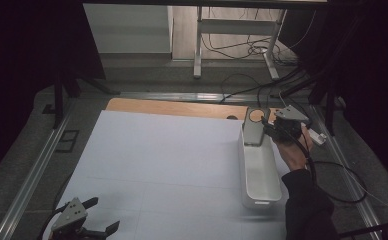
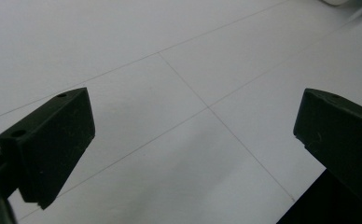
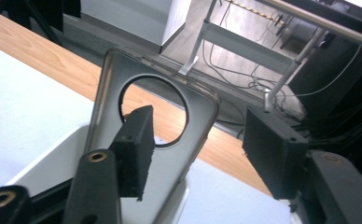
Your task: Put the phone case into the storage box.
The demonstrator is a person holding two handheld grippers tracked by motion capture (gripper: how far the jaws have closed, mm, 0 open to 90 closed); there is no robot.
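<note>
A translucent grey phone case [image 1: 253,131] with a round camera hole leans upright against the far end of a long white tray [image 1: 261,202]. A person's hand holds my right gripper [image 1: 270,129] just to the right of the case. In the right gripper view the case [image 3: 200,116] stands behind one jaw, and the other jaw stands clear of the case's edge, so the right gripper [image 3: 200,135] is open and no pad presses on the case. At the near left corner my left gripper [image 1: 104,214] is open over the white sheet, nothing between its fingers [image 2: 53,140].
A large white sheet [image 1: 157,160] covers the wooden table [image 1: 182,107], which shows as a strip at the far edge. The tray's rim [image 3: 44,154] sits below the case. Black cables [image 1: 332,175] trail at the right. A metal desk frame [image 1: 198,45] stands beyond the table.
</note>
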